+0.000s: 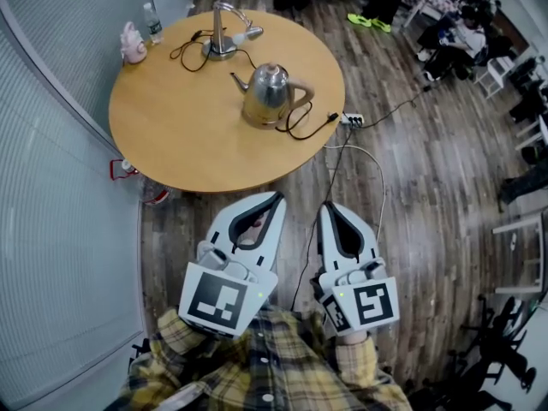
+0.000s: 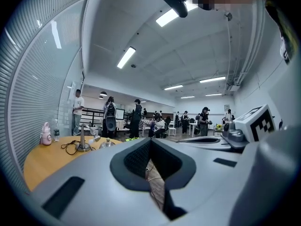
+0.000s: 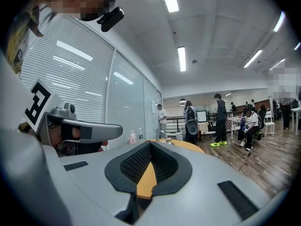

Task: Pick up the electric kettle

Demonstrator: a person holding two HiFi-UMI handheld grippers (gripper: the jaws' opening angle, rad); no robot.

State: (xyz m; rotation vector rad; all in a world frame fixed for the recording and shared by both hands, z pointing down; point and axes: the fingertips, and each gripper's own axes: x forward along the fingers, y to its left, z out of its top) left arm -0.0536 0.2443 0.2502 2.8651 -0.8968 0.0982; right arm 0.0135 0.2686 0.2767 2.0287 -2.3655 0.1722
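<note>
Left gripper (image 1: 274,198) and right gripper (image 1: 330,206) side by side at 6 o'clock, jaws together, empty, tips toward 12.

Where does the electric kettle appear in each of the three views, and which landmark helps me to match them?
Head view: the electric kettle stands upper centre, on the round table.
Left gripper view: only its top shows, left of centre, slightly below the middle.
Right gripper view: only its top seems to show, just right of centre.
Shared landmark: the pink toy near the table's edge.
</note>
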